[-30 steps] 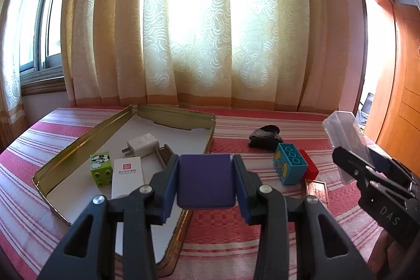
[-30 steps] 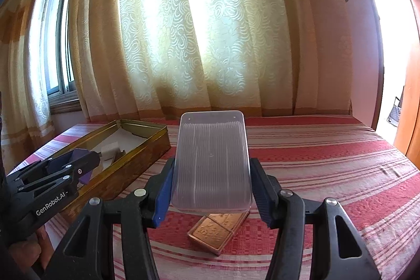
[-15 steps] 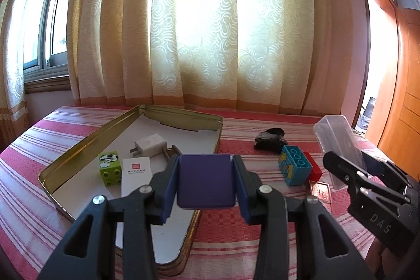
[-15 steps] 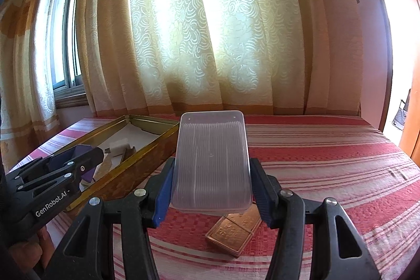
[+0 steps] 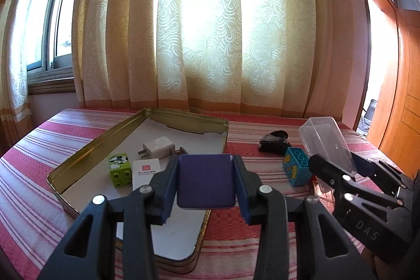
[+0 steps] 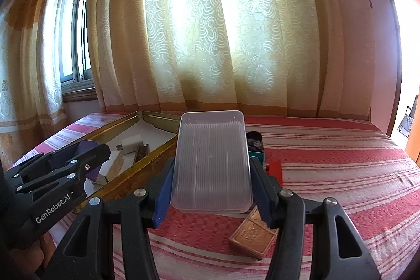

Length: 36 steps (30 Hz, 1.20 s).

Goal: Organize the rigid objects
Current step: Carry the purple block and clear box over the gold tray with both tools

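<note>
My left gripper [image 5: 206,184] is shut on a purple block [image 5: 206,183] and holds it above the near right edge of a gold metal tray [image 5: 78,162]. The tray holds a white charger [image 5: 158,148], a green cube [image 5: 119,169] and a white card [image 5: 145,171]. My right gripper [image 6: 211,175] is shut on a clear plastic box [image 6: 211,162], held above the striped cloth; it also shows in the left wrist view [image 5: 326,143]. The left gripper shows at the left of the right wrist view [image 6: 78,162].
On the red striped cloth [image 6: 328,175] lie a blue toy brick [image 5: 296,165], a red block [image 6: 275,171], a dark object [image 5: 274,142] and a copper-coloured tin [image 6: 253,234]. Curtains [image 5: 210,30] hang behind the table.
Both grippers have risen and drawn back a little with their loads. The copper tin sits further right under the clear box, and the blue brick and red block have come into the right wrist view.
</note>
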Available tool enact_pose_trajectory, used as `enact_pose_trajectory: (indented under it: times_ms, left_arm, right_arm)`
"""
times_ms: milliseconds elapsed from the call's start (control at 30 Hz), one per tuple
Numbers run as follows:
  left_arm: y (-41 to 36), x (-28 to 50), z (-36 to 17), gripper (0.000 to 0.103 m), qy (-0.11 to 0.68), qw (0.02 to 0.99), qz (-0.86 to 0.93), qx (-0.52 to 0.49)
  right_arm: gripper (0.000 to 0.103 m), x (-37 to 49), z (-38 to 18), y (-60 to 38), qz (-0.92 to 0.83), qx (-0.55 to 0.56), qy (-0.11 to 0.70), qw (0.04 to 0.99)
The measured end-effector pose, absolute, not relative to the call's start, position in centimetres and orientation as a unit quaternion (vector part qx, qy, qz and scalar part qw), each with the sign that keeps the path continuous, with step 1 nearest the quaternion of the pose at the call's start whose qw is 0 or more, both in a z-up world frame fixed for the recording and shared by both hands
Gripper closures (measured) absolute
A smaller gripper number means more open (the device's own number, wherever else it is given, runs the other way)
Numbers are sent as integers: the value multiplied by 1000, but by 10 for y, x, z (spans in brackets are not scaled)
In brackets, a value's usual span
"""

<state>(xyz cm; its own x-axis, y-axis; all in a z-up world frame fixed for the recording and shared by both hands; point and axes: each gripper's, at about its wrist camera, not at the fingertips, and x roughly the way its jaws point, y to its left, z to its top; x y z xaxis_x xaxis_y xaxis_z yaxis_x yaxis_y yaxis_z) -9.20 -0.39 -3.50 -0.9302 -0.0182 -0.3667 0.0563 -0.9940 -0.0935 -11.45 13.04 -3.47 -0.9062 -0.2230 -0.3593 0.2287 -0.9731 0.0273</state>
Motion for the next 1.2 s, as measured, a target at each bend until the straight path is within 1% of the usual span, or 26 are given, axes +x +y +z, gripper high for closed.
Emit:
enact_pose_trajectory:
  times_ms: [333,1200]
  left_arm:
    - [-13,-87,-35,64,53,24,-982,179]
    - [-49,-89,-38,64,65,44,-977,197]
  right_arm:
    - [46,-116,-36,117,-974,186,16,126]
    - [46,-124,-39,83,-967,199,30,156]
